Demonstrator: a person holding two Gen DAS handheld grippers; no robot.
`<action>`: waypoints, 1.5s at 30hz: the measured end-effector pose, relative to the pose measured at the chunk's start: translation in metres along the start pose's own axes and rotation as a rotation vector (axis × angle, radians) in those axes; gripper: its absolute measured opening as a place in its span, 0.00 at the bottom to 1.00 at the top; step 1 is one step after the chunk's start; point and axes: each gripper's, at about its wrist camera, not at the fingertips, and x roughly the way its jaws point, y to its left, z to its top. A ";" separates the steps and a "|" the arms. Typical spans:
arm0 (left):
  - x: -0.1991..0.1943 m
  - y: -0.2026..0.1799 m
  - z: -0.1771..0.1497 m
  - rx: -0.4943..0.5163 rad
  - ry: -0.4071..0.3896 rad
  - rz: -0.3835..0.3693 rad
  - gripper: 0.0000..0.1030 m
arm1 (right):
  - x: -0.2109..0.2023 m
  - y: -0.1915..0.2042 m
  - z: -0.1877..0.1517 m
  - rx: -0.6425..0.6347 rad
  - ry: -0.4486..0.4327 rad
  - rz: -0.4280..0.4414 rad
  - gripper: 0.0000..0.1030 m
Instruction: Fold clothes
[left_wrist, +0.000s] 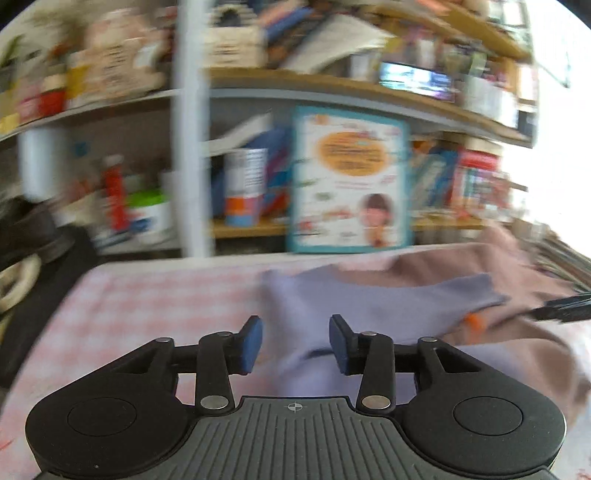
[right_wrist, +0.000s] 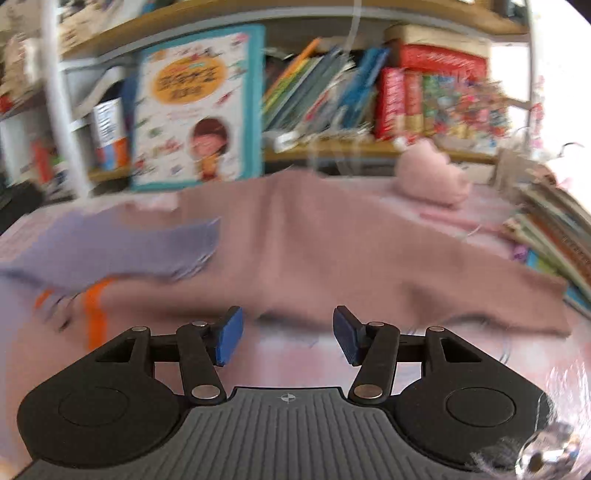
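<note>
Folding here goes best if each layer is flattened before the next fold, so start with the big piece: the pink garment sprawls over the far right part of the tabletop, rumpled, its near hem loose. The lilac garment lies on its left portion, toward the middle of the tabletop, one sleeve reaching right. The left gripper hangs above the lilac cloth, jaws apart and empty; the right gripper likewise gapes over the pink hem. Pinch one layer only, at a corner.
</note>
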 end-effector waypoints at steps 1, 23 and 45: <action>0.006 -0.010 0.004 0.026 -0.002 -0.039 0.43 | -0.004 0.003 -0.003 -0.007 0.012 0.009 0.50; 0.131 -0.230 -0.008 0.598 0.096 -0.325 0.46 | -0.065 0.058 -0.062 -0.128 0.061 0.125 0.12; 0.153 -0.257 -0.016 0.790 0.064 -0.239 0.04 | -0.071 0.053 -0.069 -0.066 0.050 0.110 0.12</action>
